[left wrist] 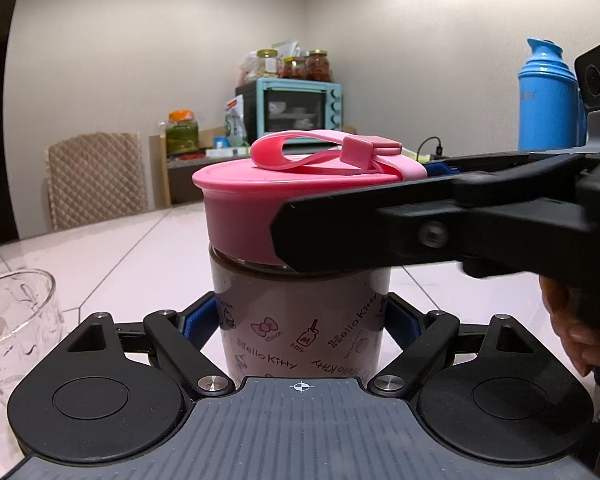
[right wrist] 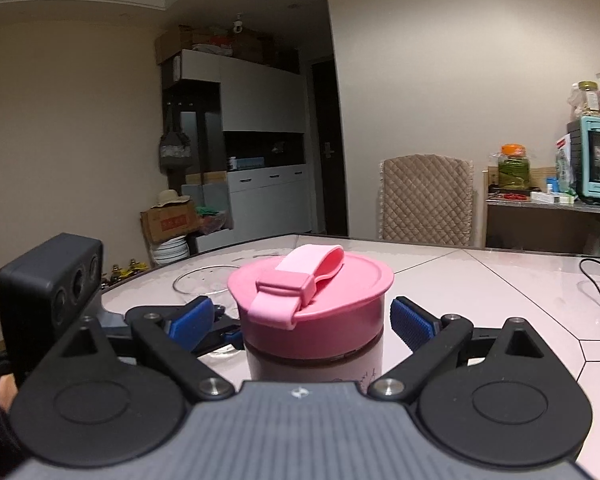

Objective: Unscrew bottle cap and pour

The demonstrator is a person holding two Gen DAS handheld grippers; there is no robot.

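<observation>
A Hello Kitty bottle [left wrist: 300, 320] with a pink screw cap [left wrist: 240, 216] and a pink strap stands on the white table [left wrist: 120, 256]. My left gripper [left wrist: 300, 322] is shut on the bottle's body, its blue pads pressed against both sides. In the right wrist view my right gripper [right wrist: 304, 320] stands open around the cap [right wrist: 312, 300], a small gap showing between each blue pad and the rim. One of its black fingers [left wrist: 340, 232] crosses the front of the cap in the left wrist view. A clear glass [left wrist: 12, 328] stands left of the bottle.
A blue thermos [left wrist: 548, 96] stands at the right. A quilted chair [left wrist: 96, 176] sits at the table's far edge, with a teal toaster oven [left wrist: 300, 110] and jars on a shelf behind. A black cable [right wrist: 596, 280] lies on the table. A hand [left wrist: 572, 332] holds the right gripper.
</observation>
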